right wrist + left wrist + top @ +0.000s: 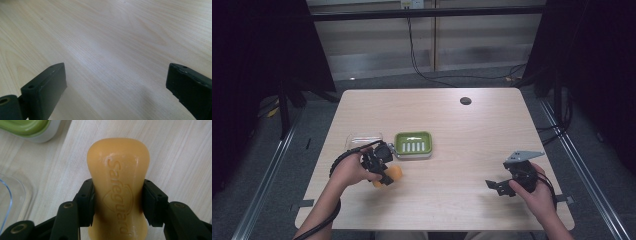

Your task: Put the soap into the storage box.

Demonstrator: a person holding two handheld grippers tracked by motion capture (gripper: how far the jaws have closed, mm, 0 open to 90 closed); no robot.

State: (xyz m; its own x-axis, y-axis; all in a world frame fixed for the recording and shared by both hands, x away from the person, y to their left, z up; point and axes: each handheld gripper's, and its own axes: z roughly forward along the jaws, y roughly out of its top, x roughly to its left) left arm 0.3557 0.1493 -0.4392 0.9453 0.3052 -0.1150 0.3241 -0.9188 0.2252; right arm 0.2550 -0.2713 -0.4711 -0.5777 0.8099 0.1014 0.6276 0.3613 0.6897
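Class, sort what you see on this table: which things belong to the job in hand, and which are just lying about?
Part of the job:
- soap bar, clamped in the left claw
- green soap dish, next to it
- clear lid, left of the dish

Just lying about:
- right claw, open over bare table
- dark round spot at the far edge
- cables on the floor

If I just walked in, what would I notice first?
The orange soap bar, stamped "Safeguard", gripped at its narrow waist by the left gripper near the table's front left. Just behind it sits a green soap dish with a clear lid to its left. On the right, the right gripper is open over bare wood.
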